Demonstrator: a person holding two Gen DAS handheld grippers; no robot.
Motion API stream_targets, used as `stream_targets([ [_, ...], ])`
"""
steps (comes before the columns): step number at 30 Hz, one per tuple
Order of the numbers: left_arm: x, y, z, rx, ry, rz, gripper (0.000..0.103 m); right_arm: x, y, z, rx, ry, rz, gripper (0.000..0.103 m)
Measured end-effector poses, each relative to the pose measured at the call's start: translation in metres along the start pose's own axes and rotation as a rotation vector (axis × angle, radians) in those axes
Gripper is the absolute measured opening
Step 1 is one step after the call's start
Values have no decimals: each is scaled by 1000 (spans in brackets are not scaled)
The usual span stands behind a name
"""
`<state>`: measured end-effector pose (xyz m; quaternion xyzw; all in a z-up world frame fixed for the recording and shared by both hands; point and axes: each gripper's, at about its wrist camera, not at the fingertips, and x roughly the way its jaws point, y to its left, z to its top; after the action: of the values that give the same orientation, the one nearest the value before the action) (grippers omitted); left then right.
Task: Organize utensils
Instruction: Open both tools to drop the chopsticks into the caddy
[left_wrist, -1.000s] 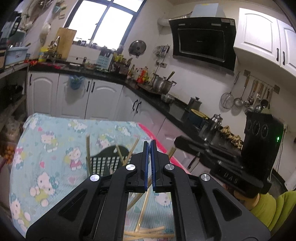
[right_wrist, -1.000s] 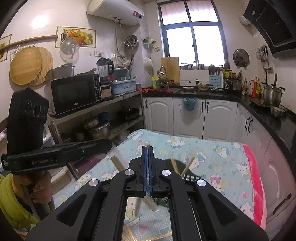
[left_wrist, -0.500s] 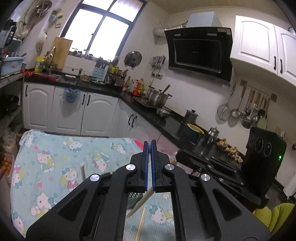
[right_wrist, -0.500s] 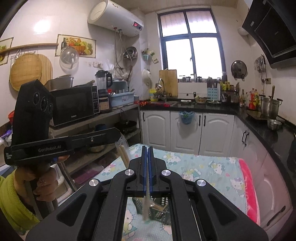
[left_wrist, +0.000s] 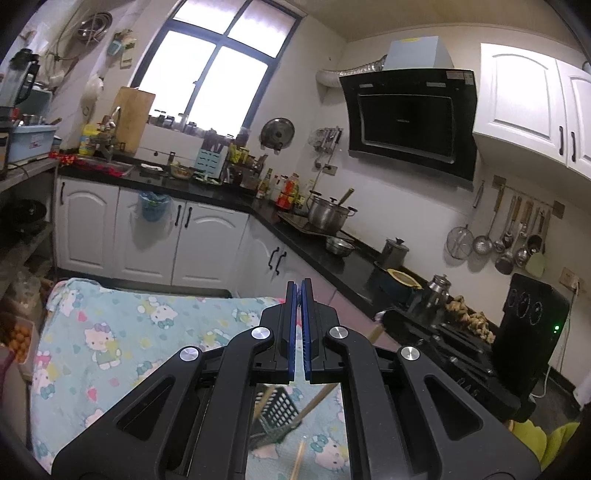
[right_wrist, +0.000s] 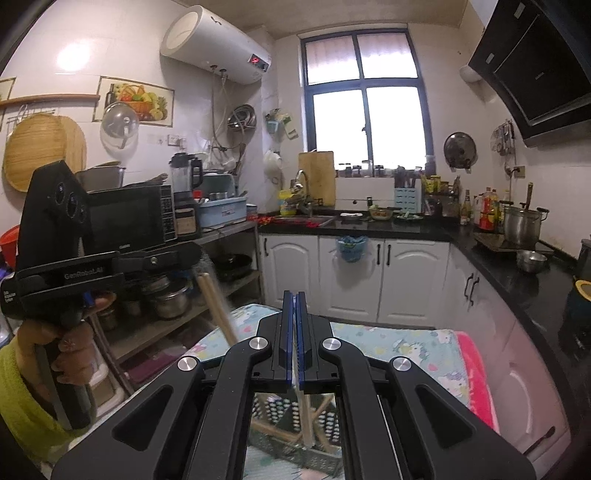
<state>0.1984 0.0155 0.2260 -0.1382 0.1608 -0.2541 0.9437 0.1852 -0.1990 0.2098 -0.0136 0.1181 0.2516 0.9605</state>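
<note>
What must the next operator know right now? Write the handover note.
Left gripper: shut, apparently on two chopsticks held up above the table.
Right gripper: shut on one chopstick, over the black basket.
Done: some sticks already lean in the basket.
Left: drop both loads in, then collect the loose chopstick on the cloth.

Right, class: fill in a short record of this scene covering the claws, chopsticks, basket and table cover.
Left claw: shut on left chopstick, tilted
Right claw: shut on right chopstick, upright over basket
Basket: dark, perforated, holding chopsticks
Cloth: cartoon-cat print, under basket
Loose chopstick: lying on cloth near basket
</note>
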Motion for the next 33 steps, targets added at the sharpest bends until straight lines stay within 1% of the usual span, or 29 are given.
stream_targets([
  [4, 6, 8, 1, 2, 7, 31, 1, 5, -7, 2, 1, -8, -19, 2],
  [9, 13, 21, -7, -9, 31, 62, 1, 16, -13, -2, -6, -6, -34, 2],
  [15, 20, 34, -20, -31, 63, 81, 1, 35, -21, -14, -8, 27, -64, 2],
  [21, 26, 43, -37, -43, 100, 94, 1, 48, -29, -31, 17, 64, -87, 2],
  [28, 33, 50, -57, -49, 141, 119, 1, 60, -29, -53, 33, 115, -108, 3],
  [29, 34, 52, -61, -55, 150, 127, 1, 62, -29, -56, 40, 129, -109, 7],
  [30, 35, 54, -64, -60, 160, 139, 3, 63, -29, -59, 48, 139, -109, 22],
  [31, 36, 55, -65, -61, 165, 149, 11, 63, -29, -61, 53, 144, -114, 34],
  [32, 35, 56, -69, -55, 174, 167, 17, 62, -29, -64, 61, 146, -126, 50],
  [33, 34, 56, -71, -49, 174, 181, 31, 61, -28, -65, 67, 142, -128, 51],
])
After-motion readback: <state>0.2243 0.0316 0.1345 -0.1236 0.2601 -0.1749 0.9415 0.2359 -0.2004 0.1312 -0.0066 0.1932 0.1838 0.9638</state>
